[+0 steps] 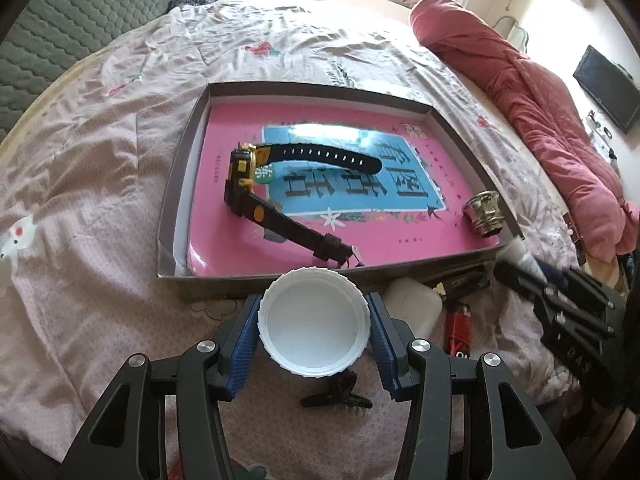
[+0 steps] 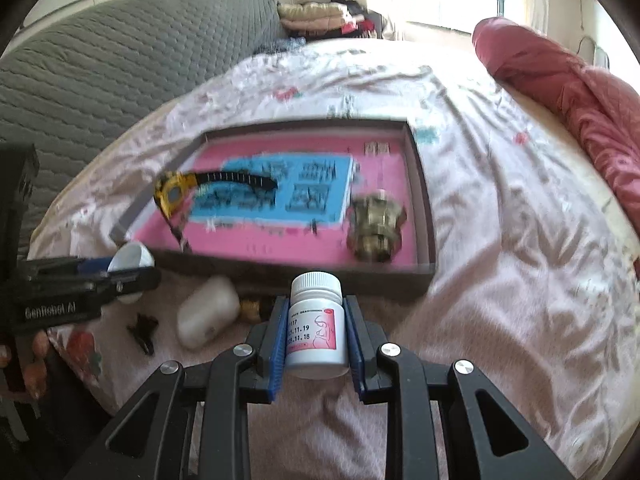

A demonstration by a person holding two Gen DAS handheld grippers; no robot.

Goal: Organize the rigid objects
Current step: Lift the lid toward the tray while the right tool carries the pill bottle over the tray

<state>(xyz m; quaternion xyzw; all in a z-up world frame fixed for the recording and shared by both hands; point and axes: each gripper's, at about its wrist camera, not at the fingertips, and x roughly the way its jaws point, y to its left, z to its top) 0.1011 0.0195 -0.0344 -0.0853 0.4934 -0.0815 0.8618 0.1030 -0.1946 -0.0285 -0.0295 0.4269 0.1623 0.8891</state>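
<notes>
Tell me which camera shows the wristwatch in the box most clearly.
The left wrist view: the wristwatch is sharp there, lying on its side on the pink book with both black straps spread. The right wrist view shows its yellow face, but blurred, and the near strap is hard to follow.

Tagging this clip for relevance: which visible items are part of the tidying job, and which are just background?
Part of the job:
- box lid tray
- watch, in the tray
- metal fitting, in the tray
- white cap, held by left gripper
- pill bottle, held by right gripper
- white case, lighter, black clip, on the bed

Background:
- red quilt
- grey headboard
- folded clothes
</notes>
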